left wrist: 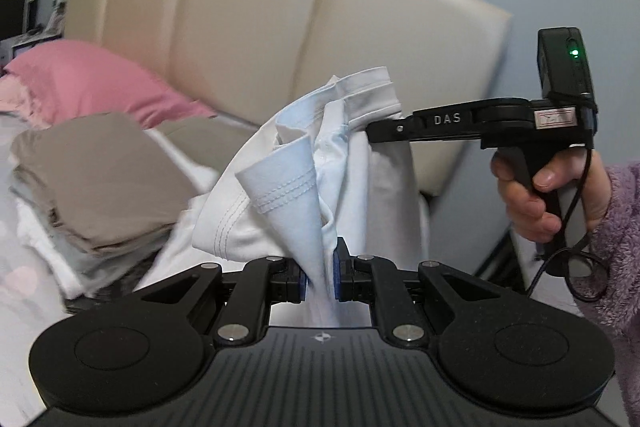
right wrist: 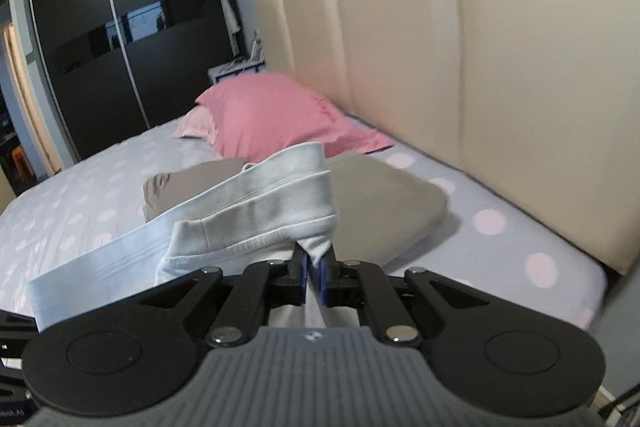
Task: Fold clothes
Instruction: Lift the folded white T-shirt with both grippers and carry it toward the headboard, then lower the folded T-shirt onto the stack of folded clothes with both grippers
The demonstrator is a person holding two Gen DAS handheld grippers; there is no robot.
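Note:
A pale blue-white garment [left wrist: 304, 163] with stitched hems hangs in the air above the bed. My left gripper [left wrist: 320, 277] is shut on a bunched fold of it. My right gripper [left wrist: 370, 129] comes in from the right in the left wrist view and pinches the garment's banded edge. In the right wrist view my right gripper [right wrist: 318, 269] is shut on a corner of the same garment [right wrist: 248, 211], whose band stretches to the lower left.
A stack of folded taupe and white clothes [left wrist: 96, 183] lies on the dotted bed sheet [right wrist: 80, 195]. A pink pillow [right wrist: 276, 115] rests against the cream padded headboard [right wrist: 460, 67]. A dark wardrobe [right wrist: 120, 39] stands beyond the bed.

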